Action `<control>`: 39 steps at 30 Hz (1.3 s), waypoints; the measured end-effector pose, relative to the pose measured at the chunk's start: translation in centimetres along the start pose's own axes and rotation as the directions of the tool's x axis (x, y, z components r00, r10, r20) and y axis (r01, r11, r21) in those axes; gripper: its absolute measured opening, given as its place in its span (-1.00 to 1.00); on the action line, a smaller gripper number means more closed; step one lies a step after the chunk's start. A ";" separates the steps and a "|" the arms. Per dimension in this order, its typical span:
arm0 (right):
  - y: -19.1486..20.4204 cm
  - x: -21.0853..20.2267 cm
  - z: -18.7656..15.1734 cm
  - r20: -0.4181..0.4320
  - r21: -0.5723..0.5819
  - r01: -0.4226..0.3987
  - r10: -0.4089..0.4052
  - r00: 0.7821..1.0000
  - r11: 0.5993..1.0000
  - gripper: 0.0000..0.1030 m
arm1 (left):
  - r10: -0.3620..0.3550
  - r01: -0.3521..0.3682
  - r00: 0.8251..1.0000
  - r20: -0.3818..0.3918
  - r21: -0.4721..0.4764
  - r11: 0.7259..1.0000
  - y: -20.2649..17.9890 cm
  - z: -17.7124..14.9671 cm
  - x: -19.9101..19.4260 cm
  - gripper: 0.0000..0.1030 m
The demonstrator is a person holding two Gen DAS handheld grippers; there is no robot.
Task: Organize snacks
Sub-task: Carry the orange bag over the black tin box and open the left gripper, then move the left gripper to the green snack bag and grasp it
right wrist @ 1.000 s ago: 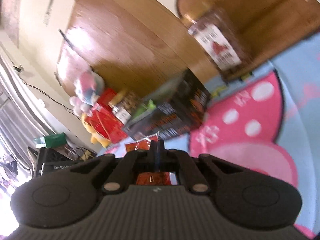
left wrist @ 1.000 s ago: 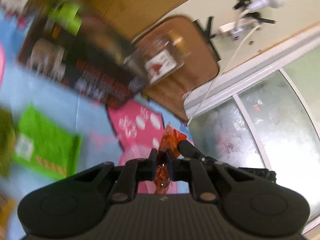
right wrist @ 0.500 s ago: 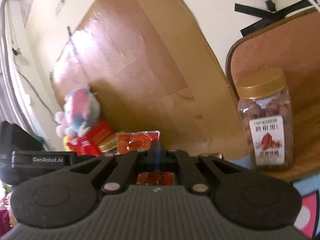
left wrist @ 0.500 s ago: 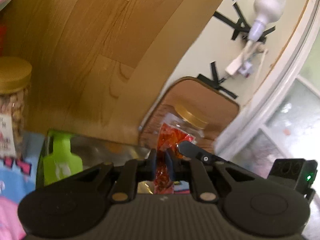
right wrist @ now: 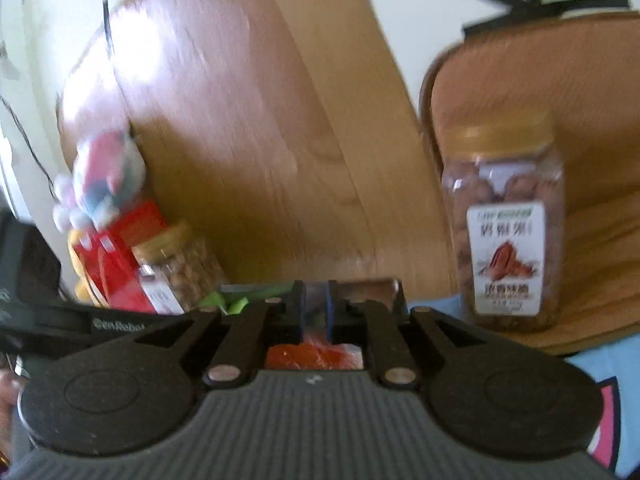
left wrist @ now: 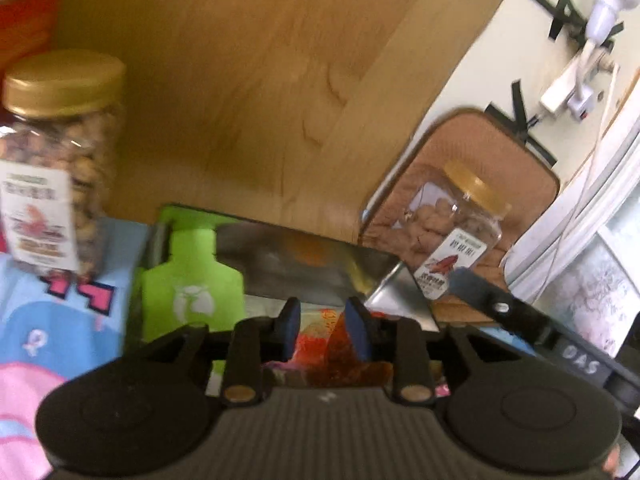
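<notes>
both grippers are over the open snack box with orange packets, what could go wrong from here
The left gripper has just been opening with the orange packet leaning on one pad; it might snag and drop outside the box. The right gripper has been opening too, its packet already below the jaws. A swing could topple the pecan jar nearby.

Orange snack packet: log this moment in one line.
left hand-held gripper: jaws just opening, orange snack packet between | right hand-held gripper: jaws just opening | below: open box
</notes>
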State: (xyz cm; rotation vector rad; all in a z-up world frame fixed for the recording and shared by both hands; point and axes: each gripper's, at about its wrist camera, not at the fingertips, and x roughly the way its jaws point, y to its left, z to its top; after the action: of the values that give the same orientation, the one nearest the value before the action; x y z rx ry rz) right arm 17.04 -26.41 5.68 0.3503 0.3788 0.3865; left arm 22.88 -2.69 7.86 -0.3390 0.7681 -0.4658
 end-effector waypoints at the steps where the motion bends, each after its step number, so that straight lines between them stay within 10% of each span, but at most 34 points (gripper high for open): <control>1: 0.1 -0.9 0.1 0.018 0.011 -0.008 0.008 1.000 1.000 -0.73 | 0.005 -0.005 1.000 0.011 -0.006 1.000 0.1 -0.1 -0.9 -0.50; 6: 1.3 -4.6 -0.7 0.024 0.036 -0.088 0.087 0.996 0.995 -0.73 | -0.046 0.051 0.997 0.060 -0.080 0.995 2.6 -2.2 -7.6 -0.50; 13: 4.9 -4.5 -6.7 -0.179 0.133 -0.221 0.243 0.953 0.966 -0.66 | 0.045 -0.034 0.994 0.095 -0.120 0.992 7.9 -8.4 -15.3 -0.50; 23: 11.2 1.4 -9.8 -0.392 0.113 -0.235 0.261 0.882 0.965 -0.59 | 0.100 -0.095 0.995 0.017 -0.183 0.979 12.3 -13.3 -14.6 -0.50; 30: 12.3 1.4 -12.3 -0.506 0.120 -0.279 0.301 0.808 0.953 -0.57 | -0.021 0.015 0.999 -0.029 -0.172 0.985 10.5 -17.2 -16.1 -0.48; 39: 9.3 -0.8 -9.6 -0.380 0.183 -0.206 0.262 0.887 0.961 -0.55 | 0.036 -0.025 0.998 0.051 -0.208 0.978 11.6 -14.5 -17.3 -0.40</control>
State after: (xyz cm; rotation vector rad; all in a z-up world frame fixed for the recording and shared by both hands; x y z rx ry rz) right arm 9.60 -16.18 1.22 0.4550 0.7739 0.6771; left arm 4.69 14.29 2.85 -0.5313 0.7695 -0.3464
